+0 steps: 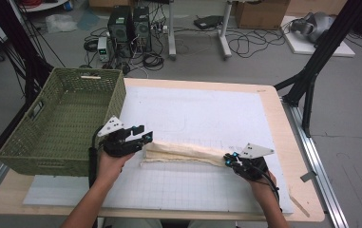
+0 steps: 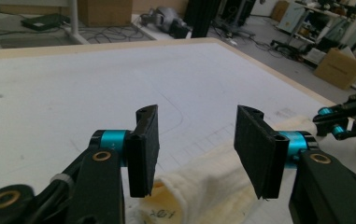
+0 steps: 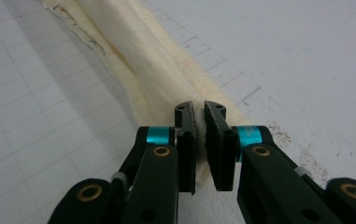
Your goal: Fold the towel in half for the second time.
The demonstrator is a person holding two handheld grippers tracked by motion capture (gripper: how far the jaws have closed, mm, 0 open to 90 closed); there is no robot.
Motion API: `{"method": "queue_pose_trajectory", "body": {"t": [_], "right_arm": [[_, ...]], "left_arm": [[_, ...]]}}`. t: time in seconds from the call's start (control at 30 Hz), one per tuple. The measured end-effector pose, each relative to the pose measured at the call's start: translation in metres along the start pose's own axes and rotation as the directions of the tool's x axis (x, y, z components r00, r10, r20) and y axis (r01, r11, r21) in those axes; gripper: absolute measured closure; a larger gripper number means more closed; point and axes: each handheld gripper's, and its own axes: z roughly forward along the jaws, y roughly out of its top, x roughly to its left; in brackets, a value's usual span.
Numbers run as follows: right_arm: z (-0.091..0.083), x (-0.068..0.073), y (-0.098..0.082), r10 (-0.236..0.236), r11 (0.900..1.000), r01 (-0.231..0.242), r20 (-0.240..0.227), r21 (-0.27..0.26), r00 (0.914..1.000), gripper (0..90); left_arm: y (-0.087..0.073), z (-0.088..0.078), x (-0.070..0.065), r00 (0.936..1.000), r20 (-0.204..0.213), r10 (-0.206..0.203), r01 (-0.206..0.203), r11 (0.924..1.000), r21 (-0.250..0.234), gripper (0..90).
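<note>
The surface [image 1: 283,142] is a pale wooden top covered by a white gridded mat [image 1: 197,185], which gives a flat, marked area for folding. On its left edge sits a green woven basket [image 1: 60,123], the largest thing on it; as far as the high view shows, its inside holds nothing, so it probably waits to receive the finished piece.

Across the near middle of the mat lies a cream cloth [image 1: 183,153], folded lengthwise into a long narrow band that runs from one hand to the other. It lies flat on the mat, just beside the basket's near corner at its left end.

The right tool [image 1: 230,159] pinches the band's right end: in the right gripper view its pads [image 3: 187,140] stand nearly together with the cream fabric [image 3: 157,70] clamped between them, most likely to keep the band taut and in place.

The left tool [image 1: 140,135] hovers at the band's left end with its jaws well apart. In the left gripper view the folded end [image 2: 199,186] lies below and between the pads [image 2: 150,140] without touching them, so it holds nothing. No earlier picture is given, but this looks like a release after setting the fold down.
</note>
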Motion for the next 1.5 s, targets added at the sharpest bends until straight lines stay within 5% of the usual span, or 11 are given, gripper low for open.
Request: {"method": "queue_pose_trajectory", "body": {"t": [0.13, 0.33, 0.5, 0.6, 0.93, 1.1, 1.2, 1.27, 1.37, 1.43, 1.5], "right_arm": [[0.000, 0.001, 0.000, -0.011, 1.000, 0.011, -0.006, 0.004, 0.9999, 80.4], [-0.001, 0.005, 0.000, -0.043, 0.999, 0.043, -0.008, 0.029, 0.9990, 82.8], [0.002, 0.006, -0.001, -0.043, 0.998, 0.044, -0.015, 0.038, 0.9989, 83.2], [0.003, 0.006, -0.001, -0.045, 0.998, 0.046, -0.015, 0.042, 0.9988, 83.3], [0.001, 0.005, -0.001, -0.034, 0.999, 0.035, -0.016, 0.034, 0.9993, 81.1], [-0.014, -0.003, 0.005, 0.053, 0.996, -0.056, -0.036, -0.070, 0.9979, 66.4], [-0.031, -0.013, 0.013, 0.170, 0.961, -0.175, -0.040, -0.212, 0.9846, 59.6], [-0.035, -0.016, 0.017, 0.221, 0.944, -0.217, -0.014, -0.249, 0.9753, 54.9], [-0.022, -0.020, 0.019, 0.264, 0.954, -0.249, 0.073, -0.167, 0.9618, 51.6], [-0.009, -0.023, 0.016, 0.329, 0.940, -0.320, 0.064, -0.123, 0.9422, 49.1], [0.002, -0.024, 0.014, 0.341, 0.940, -0.337, 0.076, -0.052, 0.9371, 48.8]], "left_arm": [[-0.008, 0.016, -0.003, 0.9993, 0.032, 0.020, -0.022, 0.9971, 0.073, 55.4], [-0.014, 0.025, -0.002, 0.9995, -0.003, 0.031, -0.030, 0.9878, 0.153, 59.6], [0.000, 0.017, -0.007, 1.0000, -0.001, 0.006, -0.006, 0.9979, 0.065, 60.5], [0.006, 0.023, -0.012, 0.9991, 0.016, 0.040, -0.041, 0.9953, 0.088, 60.9], [-0.028, 0.039, -0.013, 0.9959, -0.034, 0.084, -0.070, 0.9511, 0.301, 77.0], [-0.039, 0.039, -0.015, 0.9958, -0.040, 0.082, -0.066, 0.9493, 0.307, 73.4], [-0.042, 0.039, -0.016, 0.9951, -0.048, 0.086, -0.068, 0.9504, 0.303, 70.8], [-0.044, 0.040, -0.016, 0.9948, -0.054, 0.087, -0.067, 0.9526, 0.297, 70.0], [-0.045, 0.040, -0.017, 0.9942, -0.059, 0.090, -0.069, 0.9532, 0.294, 69.1], [-0.045, 0.040, -0.018, 0.9940, -0.060, 0.091, -0.070, 0.9535, 0.293, 68.9], [-0.045, 0.040, -0.017, 0.9944, -0.061, 0.087, -0.065, 0.9546, 0.291, 68.9]]}}
